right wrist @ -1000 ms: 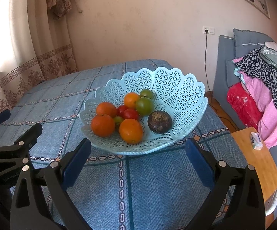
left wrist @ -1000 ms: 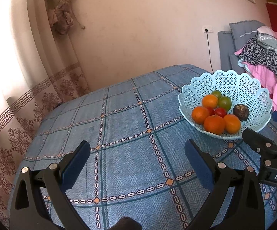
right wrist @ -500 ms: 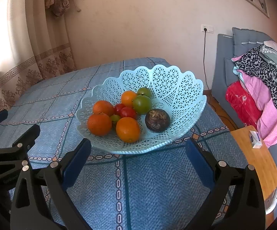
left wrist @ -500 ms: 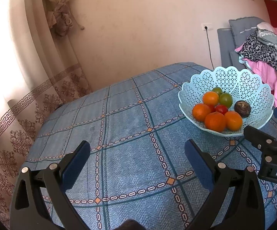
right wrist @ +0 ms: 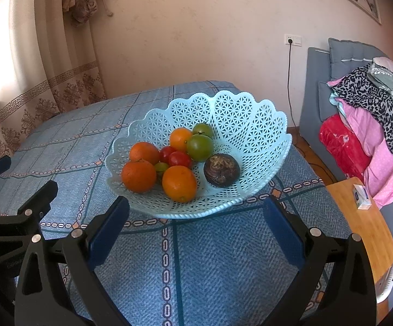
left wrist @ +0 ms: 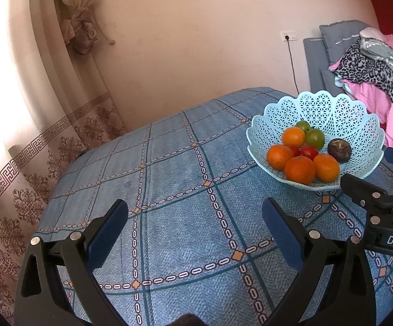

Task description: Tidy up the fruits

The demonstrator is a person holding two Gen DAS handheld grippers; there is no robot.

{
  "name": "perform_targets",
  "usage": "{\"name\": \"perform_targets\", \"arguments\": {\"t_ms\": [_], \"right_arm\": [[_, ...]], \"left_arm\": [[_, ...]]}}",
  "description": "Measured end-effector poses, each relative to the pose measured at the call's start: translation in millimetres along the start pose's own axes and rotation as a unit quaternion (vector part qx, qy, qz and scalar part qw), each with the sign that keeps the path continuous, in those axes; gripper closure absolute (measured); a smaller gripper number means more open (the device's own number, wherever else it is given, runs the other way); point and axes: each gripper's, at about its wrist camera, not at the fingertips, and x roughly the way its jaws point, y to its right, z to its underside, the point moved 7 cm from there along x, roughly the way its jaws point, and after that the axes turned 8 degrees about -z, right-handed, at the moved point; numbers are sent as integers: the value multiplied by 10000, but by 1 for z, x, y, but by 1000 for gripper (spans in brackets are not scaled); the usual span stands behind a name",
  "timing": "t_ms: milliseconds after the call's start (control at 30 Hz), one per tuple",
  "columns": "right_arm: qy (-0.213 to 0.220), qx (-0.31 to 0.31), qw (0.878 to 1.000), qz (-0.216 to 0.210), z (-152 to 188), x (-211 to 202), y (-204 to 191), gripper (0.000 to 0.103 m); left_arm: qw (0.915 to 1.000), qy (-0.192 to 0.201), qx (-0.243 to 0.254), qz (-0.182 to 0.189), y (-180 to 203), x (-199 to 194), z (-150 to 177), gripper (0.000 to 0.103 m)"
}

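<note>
Pale-blue lattice plastic basket [right wrist: 250, 125] is parked on the blue checked tablecloth [left wrist: 169, 231], loaded with oranges [right wrist: 179, 183]. Left gripper [left wrist: 195, 229] and right gripper [right wrist: 196, 225] are both held wide open, nothing gripped.

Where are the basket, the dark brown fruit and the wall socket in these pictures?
basket [right wrist: 250, 125]: right wrist view, on its lattice back wall.
dark brown fruit [right wrist: 221, 169]: right wrist view, on the middle of its top.
wall socket [right wrist: 293, 39]: right wrist view, on its white faceplate.
</note>
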Motion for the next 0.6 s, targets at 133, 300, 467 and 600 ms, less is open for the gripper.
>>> {"name": "perform_targets", "arguments": {"t_ms": [133, 300, 467, 600], "right_arm": [[-1, 7, 10000, -2, 0, 0, 0, 3], [-17, 27, 10000, -8, 0, 1, 1, 3], [-36, 65, 10000, -7, 2, 3, 2, 3], [-31, 59, 10000, -10, 2, 3, 1, 3]], "left_arm": [[10000, -11, 1, 17, 0, 0, 0, 5], [10000, -35, 10, -28, 0, 1, 0, 5], [10000, -61, -16, -21, -1, 3, 1, 5], [10000, -75, -17, -11, -2, 3, 0, 5]]}}
